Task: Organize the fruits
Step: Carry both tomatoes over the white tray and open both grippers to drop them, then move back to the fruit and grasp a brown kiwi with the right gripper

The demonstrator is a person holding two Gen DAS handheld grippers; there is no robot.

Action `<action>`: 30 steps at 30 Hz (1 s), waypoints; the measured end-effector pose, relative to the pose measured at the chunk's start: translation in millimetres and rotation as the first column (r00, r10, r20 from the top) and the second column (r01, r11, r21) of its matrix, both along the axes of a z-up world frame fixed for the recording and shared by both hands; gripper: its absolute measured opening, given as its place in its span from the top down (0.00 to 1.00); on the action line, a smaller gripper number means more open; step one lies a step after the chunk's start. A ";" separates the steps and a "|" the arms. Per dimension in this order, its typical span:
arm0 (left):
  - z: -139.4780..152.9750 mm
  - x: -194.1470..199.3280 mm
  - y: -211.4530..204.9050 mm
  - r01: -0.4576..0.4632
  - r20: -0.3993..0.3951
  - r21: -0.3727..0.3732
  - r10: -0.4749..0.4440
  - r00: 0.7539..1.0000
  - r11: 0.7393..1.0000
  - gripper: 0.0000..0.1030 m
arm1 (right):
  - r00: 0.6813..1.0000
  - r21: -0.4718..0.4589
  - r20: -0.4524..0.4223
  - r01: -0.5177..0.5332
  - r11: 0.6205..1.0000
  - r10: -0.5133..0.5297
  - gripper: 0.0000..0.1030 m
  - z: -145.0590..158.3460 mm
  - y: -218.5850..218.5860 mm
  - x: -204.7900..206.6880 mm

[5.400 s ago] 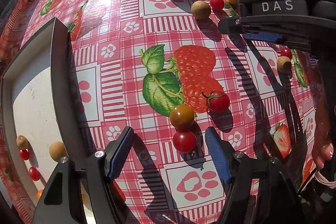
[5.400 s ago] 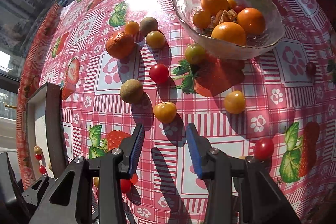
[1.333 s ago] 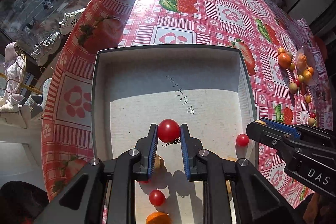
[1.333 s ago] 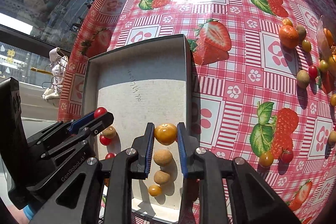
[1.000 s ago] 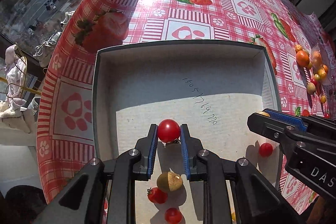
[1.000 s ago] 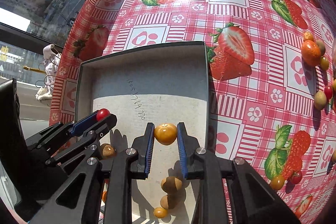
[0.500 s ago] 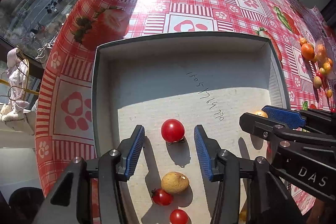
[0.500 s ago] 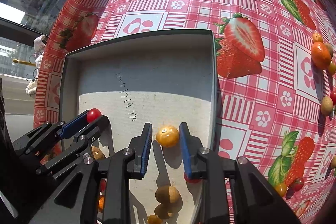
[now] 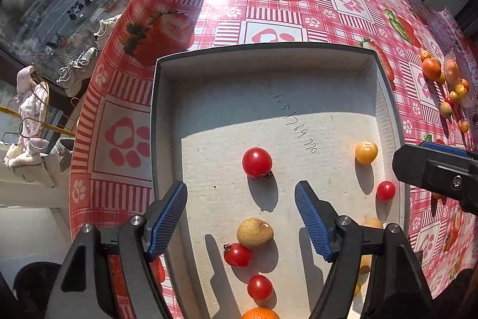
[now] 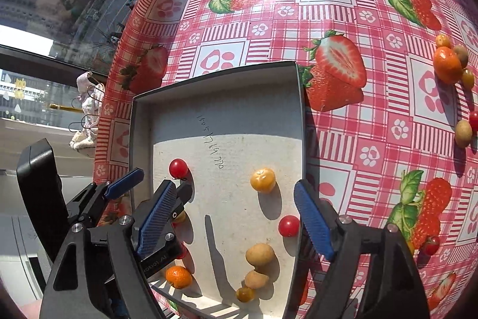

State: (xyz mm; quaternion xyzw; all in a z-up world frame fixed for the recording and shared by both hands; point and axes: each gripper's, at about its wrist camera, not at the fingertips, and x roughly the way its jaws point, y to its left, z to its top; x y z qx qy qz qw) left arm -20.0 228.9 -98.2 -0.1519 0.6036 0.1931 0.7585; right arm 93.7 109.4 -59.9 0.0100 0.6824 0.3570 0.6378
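Observation:
A grey cardboard box [image 9: 269, 50] [image 10: 215, 73] holds several fruits. My left gripper [image 9: 240, 217] is open and empty above the box, just behind a red cherry tomato [image 9: 257, 162] [image 10: 178, 167] that rests on the box floor. My right gripper [image 10: 233, 217] is open and empty, just behind a yellow tomato [image 10: 262, 179] [image 9: 366, 152] lying on the box floor. Other tomatoes, brown round fruits [image 9: 254, 233] [image 10: 259, 254] and a small orange [image 10: 178, 276] lie nearer in the box.
More loose fruit, including an orange [image 10: 447, 65] [image 9: 431, 68], lies on the strawberry tablecloth [image 10: 328, 5] to the far right. The table edge [image 9: 98, 73] and a window drop are on the left.
Both grippers opened and released their fruit: the red tomato and the yellow tomato now rest on the box floor. Both grippers have drawn back slightly.

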 end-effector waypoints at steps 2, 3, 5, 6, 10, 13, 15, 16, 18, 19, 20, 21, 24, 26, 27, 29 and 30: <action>2.8 -5.5 -5.1 0.003 -0.004 0.000 -0.003 1.000 1.000 0.27 | 1.000 -0.012 0.002 0.026 1.000 -0.026 0.18 2.7 -15.5 -1.4; 3.0 -7.1 -7.6 0.004 -0.007 -0.002 -0.004 1.000 1.000 0.27 | 0.999 -0.021 -0.001 0.040 0.999 -0.040 0.18 3.0 -25.6 -2.0; 3.4 -11.9 -16.2 0.014 -0.016 -0.006 -0.014 1.000 1.000 0.27 | 0.998 -0.046 -0.001 0.059 0.997 -0.059 0.18 1.3 -44.4 -8.4; 3.4 -13.3 -20.2 0.019 -0.020 -0.009 -0.019 1.000 1.000 0.27 | 0.998 -0.063 0.000 0.065 0.996 -0.065 0.18 -1.3 -51.6 -10.8; 4.9 -18.4 -43.6 0.061 -0.034 -0.018 -0.062 0.998 0.998 0.27 | 0.994 -0.118 -0.028 0.101 0.988 -0.105 0.18 -13.1 -88.1 -22.7; 7.9 -18.1 -62.0 0.099 -0.039 -0.012 -0.099 0.994 0.995 0.27 | 0.988 -0.159 -0.059 0.135 0.978 -0.146 0.18 -23.5 -115.4 -32.0; 10.0 -17.3 -73.0 0.114 -0.040 -0.018 -0.115 0.993 0.993 0.27 | 0.983 -0.183 -0.073 0.155 0.971 -0.171 0.18 -29.2 -132.3 -36.8; 11.1 -15.2 -78.8 0.122 -0.040 -0.023 -0.123 0.992 0.992 0.27 | 0.980 -0.194 -0.079 0.166 0.967 -0.184 0.18 -31.5 -140.7 -38.8; 14.8 -12.6 -91.1 0.142 -0.037 -0.027 -0.143 0.989 0.989 0.27 | 0.975 -0.214 -0.089 0.183 0.959 -0.206 0.18 -36.2 -154.1 -41.9; 17.4 -11.1 -99.7 0.158 -0.032 -0.024 -0.159 0.987 0.987 0.27 | 0.972 -0.225 -0.091 0.191 0.955 -0.216 0.18 -37.3 -161.7 -43.5; 20.3 -9.2 -106.4 0.173 -0.026 -0.020 -0.174 0.984 0.985 0.27 | 0.969 -0.233 -0.093 0.200 0.952 -0.227 0.18 -39.0 -167.9 -44.5; 23.6 -6.3 -114.5 0.192 -0.018 -0.015 -0.192 0.981 0.981 0.27 | 0.966 -0.239 -0.095 0.210 0.948 -0.239 0.18 -40.1 -175.6 -45.5; 32.6 2.9 -138.8 0.242 0.009 -0.023 -0.242 0.970 0.970 0.27 | 0.955 -0.252 -0.091 0.252 0.934 -0.282 0.18 -41.7 -196.6 -44.5; 37.3 14.5 -154.7 0.281 0.023 -0.028 -0.280 0.960 0.959 0.27 | 0.944 -0.259 -0.084 0.289 0.922 -0.319 0.18 -41.6 -213.5 -41.0; 37.8 19.0 -162.9 0.297 0.026 -0.030 -0.296 0.955 0.955 0.27 | 0.939 -0.263 -0.077 0.306 0.915 -0.337 0.18 -41.9 -221.4 -38.9; 36.5 29.8 -177.6 0.319 0.030 -0.039 -0.318 0.948 0.947 0.27 | 0.927 -0.270 -0.067 0.340 0.901 -0.370 0.18 -41.9 -237.5 -33.1; 34.4 35.5 -182.4 0.327 0.030 -0.045 -0.326 0.945 0.944 0.27 | 0.921 -0.273 -0.062 0.354 0.894 -0.384 0.18 -42.0 -244.1 -29.7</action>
